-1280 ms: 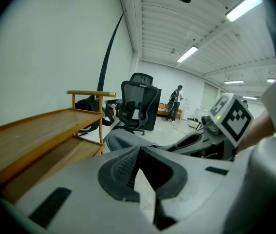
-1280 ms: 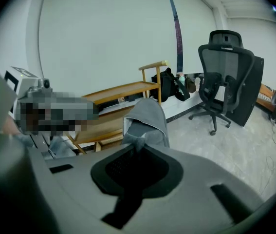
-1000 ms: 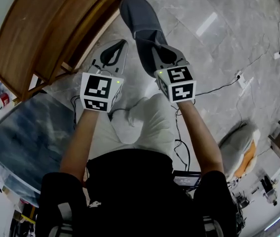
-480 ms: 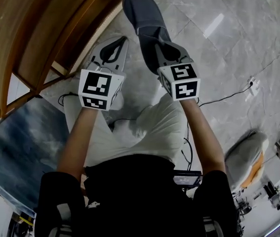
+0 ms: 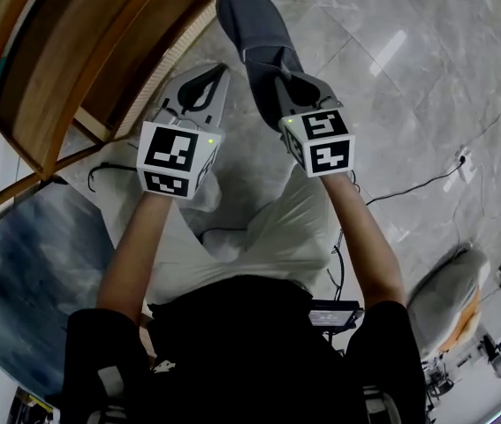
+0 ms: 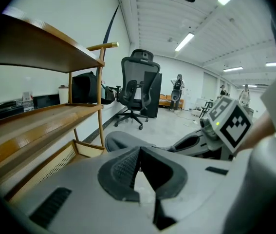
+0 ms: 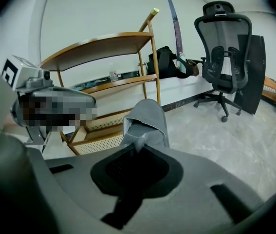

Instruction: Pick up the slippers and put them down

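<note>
Right hand-held gripper first: clenched on the near end of a grey slipper, toe pointing away toward the upper centre of the head view. Left hand-held gripper just beside it to the left, jaw tips pressed together on nothing, with only a sliver of pale floor showing through the gap behind them.

From the head view alone: both forearms reaching up the frame, one marker cube on each hand-held gripper, and a thin cable trailing over the floor at right. Grip point itself lost there under the gripper body. In the right gripper view, by contrast, dark pads of the right hand-held gripper closed on folded grey fabric and the slipper rising just beyond them.

From the left gripper view: closed tips of the left hand-held gripper, the slipper as a low grey hump just past them, and the other cube at right centre.

Farther off: a wooden shelf at upper left of the head view, cut off by the frame edge, near the slipper's left side; seen from the side in both gripper views. Farthest, and only in the gripper views: a black office chair. Contact between slipper and floor impossible to judge from any view.
</note>
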Tool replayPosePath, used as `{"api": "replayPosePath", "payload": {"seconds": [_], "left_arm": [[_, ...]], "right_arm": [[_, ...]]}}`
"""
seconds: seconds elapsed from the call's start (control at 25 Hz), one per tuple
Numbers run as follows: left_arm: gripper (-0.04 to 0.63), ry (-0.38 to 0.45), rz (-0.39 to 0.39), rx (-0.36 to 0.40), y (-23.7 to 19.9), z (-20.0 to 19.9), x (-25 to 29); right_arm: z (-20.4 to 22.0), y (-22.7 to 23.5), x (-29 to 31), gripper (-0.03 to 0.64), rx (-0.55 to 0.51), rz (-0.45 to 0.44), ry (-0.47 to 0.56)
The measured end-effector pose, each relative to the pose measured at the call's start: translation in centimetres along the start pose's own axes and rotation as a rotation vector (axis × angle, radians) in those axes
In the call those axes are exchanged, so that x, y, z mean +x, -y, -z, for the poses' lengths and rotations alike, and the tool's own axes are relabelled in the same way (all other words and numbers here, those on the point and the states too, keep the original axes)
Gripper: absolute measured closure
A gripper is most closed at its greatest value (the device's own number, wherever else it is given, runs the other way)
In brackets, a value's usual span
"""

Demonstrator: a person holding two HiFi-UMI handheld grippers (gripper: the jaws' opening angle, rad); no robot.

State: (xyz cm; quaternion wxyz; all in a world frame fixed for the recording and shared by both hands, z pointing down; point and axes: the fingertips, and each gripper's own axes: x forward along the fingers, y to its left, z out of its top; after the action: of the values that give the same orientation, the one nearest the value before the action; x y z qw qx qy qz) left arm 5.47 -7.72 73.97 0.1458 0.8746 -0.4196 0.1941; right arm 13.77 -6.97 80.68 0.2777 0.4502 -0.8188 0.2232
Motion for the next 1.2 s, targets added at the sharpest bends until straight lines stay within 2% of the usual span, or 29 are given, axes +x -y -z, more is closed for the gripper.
{"api": "replayPosePath", "payload": {"seconds": [0.36,0.68,0.84,1.0,1.2], "left_arm": [[0.589,0.029,-0.014,0.041,-0.1,2.0,0.7],[0.589,-0.008,-0.005,-0.001,0.0,4.5,1.4],[0.589,-0.036,-0.023,0.029,-0.5,6.8,2.7],[0.589,-0.075,0.009,-0.028,0.0,9.0,4.6],[0.589,-0.101,0.002,-0.045,-0.8,11.0,6.0]], "right_arm": [[3.2,0.4,2.5,0.6,0.005,0.004,-0.02],[6.0,0.6,4.7,0.6,0.019,0.005,-0.044],[7.3,0.5,6.0,0.6,0.024,0.009,-0.063],[8.8,0.5,7.1,0.6,0.01,0.012,-0.092],[10.1,0.6,8.5,0.6,0.007,0.016,-0.113]]}}
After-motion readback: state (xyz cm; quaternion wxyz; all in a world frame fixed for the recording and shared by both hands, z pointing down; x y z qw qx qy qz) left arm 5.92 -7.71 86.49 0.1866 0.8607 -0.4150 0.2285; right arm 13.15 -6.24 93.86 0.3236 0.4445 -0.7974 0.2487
